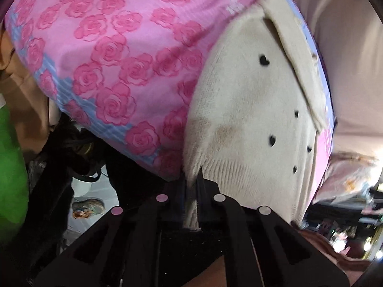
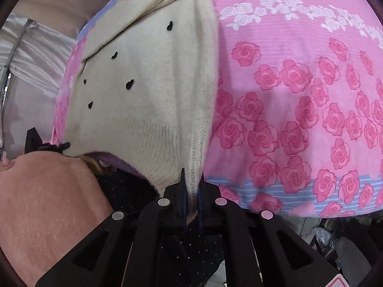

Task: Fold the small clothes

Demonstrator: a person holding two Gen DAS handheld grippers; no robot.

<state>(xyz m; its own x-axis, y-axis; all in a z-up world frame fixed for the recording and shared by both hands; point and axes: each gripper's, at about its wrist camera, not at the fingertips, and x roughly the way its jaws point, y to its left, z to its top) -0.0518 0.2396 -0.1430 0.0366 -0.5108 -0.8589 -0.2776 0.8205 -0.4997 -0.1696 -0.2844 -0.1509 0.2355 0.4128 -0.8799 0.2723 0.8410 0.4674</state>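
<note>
We have a small cream sweater (image 1: 251,119) with black hearts lying on the bed (image 1: 124,55), on a pink rose-print cover, near the bed's front edge. Both claws are at its ribbed hem, which hangs at that edge. Our left claw (image 1: 192,181) is pressed together, pinching the hem at one corner; our right claw (image 2: 191,181) is likewise pinching the hem at the other corner, where the knit bunches into a vertical pleat.

As for progress, we judge the fold barely begun. One sleeve (image 1: 296,67) already lies across the body near the far side (whether tucked on purpose or just fallen there, we cannot tell), and the sweater's side by the right claw looks turned in along its length. The body itself lies at full length, so the main fold, hem carried up towards the neck, is not yet done. After that, smoothing and setting it aside would remain.
</note>
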